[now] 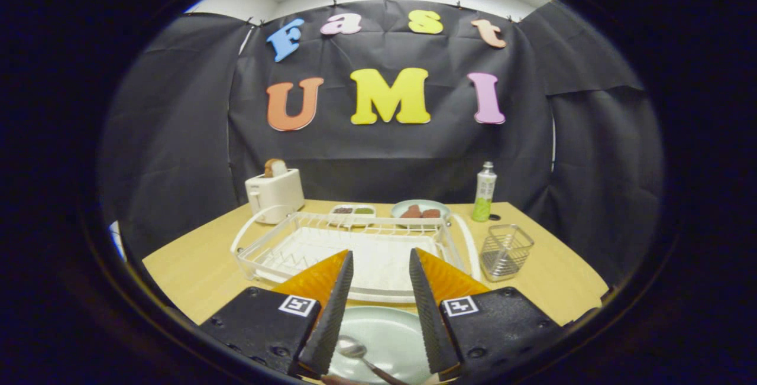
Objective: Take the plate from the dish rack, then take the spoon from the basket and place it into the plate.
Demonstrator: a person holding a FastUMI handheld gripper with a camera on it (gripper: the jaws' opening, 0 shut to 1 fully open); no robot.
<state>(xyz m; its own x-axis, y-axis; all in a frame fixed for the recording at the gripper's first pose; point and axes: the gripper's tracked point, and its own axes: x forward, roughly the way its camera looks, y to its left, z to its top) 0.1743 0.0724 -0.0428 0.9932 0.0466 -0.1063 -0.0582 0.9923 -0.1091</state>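
A pale green plate (384, 332) lies flat on the wooden table (195, 267), on the near side of the white dish rack (355, 249). A metal spoon (358, 352) rests in the plate, its bowl toward the rack and its handle running back under me. My gripper (378, 272) hovers above the plate with its orange-and-black fingers (340, 302) spread apart; nothing is between them. The wire basket (504, 251) stands to the right of the rack, with no spoon showing in it.
A white toaster (275, 193) with bread stands behind the rack on the left. A small divided dish (353, 210), a plate of food (421, 210) and a green bottle (485, 193) line the table's far side.
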